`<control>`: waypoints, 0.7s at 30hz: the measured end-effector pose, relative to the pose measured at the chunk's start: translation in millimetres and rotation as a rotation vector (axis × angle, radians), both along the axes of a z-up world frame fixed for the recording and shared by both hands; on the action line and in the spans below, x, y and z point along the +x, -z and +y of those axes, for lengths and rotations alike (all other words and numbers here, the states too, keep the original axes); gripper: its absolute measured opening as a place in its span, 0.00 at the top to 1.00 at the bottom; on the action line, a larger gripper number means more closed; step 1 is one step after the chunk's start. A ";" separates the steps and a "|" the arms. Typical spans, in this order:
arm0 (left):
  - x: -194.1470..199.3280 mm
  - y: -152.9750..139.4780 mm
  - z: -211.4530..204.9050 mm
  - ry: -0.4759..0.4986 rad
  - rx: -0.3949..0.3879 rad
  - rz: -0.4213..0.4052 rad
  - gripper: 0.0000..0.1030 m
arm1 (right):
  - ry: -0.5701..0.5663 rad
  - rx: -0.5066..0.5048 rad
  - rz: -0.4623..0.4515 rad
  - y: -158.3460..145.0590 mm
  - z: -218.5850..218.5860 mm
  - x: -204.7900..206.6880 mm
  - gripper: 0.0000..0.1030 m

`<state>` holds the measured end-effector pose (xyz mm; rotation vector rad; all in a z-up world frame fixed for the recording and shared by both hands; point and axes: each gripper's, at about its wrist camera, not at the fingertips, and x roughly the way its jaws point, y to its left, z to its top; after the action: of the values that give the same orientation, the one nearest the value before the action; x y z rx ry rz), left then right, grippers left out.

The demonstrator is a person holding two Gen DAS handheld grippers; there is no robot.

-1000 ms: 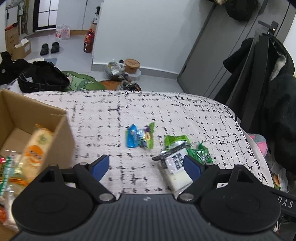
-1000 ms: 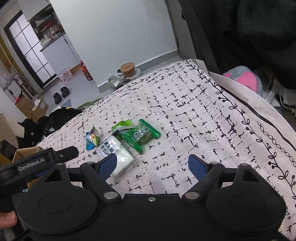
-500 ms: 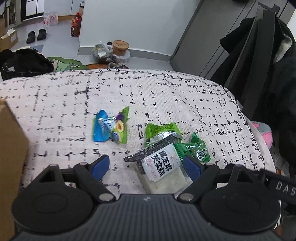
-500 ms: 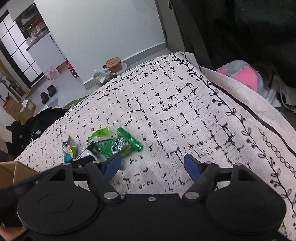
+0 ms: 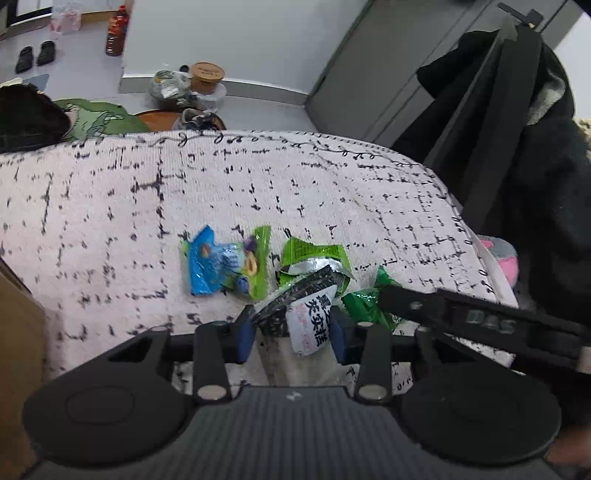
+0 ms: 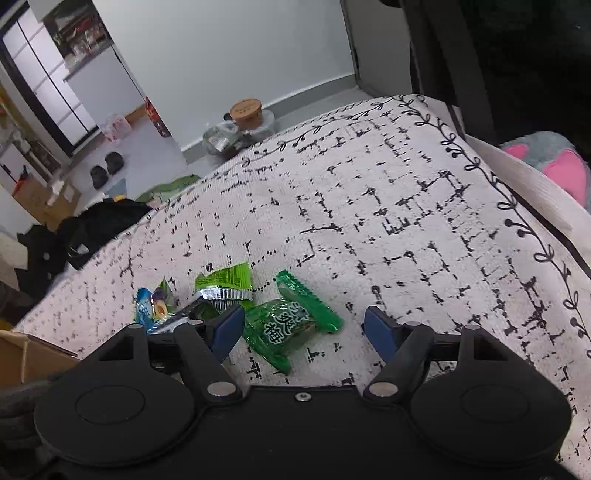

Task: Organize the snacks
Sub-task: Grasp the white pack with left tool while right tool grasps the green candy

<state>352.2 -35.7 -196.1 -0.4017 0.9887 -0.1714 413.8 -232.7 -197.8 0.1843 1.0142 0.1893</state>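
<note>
Blue packet (image 5: 221,264) and green wrappers (image 5: 314,260) crowd the white packet (image 5: 308,325)

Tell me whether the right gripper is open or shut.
Open. The right gripper has its blue pads wide apart on either side of the dark green candy packet, which lies flat on the blanket, ungripped.

Setting: a lived-in home. Indicators: a table (image 6: 406,192) covered with a patterned cloth; slippers (image 5: 35,55) and a bottle (image 5: 115,33) on the floor; a dark coat (image 5: 546,155) hanging at a grey door (image 5: 369,74); a cardboard box (image 6: 44,199) against the wall; sliding glass doors (image 6: 40,85) beyond.
</note>
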 end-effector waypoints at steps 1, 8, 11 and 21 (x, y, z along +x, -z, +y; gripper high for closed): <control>-0.2 -2.9 3.6 0.006 0.005 0.002 0.64 | -0.005 -0.021 -0.001 1.2 3.9 0.1 0.30; 1.8 -16.1 30.6 0.056 0.032 -0.004 0.69 | 0.036 -0.095 0.041 9.2 24.3 -1.6 0.30; 3.9 -16.8 34.6 0.073 0.033 -0.007 0.70 | 0.090 -0.108 0.040 11.8 29.7 0.6 0.35; -4.4 -22.7 24.1 0.092 0.022 -0.042 0.76 | 0.173 -0.102 0.015 7.8 14.7 -18.2 0.85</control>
<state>347.7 -11.6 -173.5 -0.3312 0.9674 -0.2511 395.6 -218.0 -205.6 0.1801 1.0143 -0.0215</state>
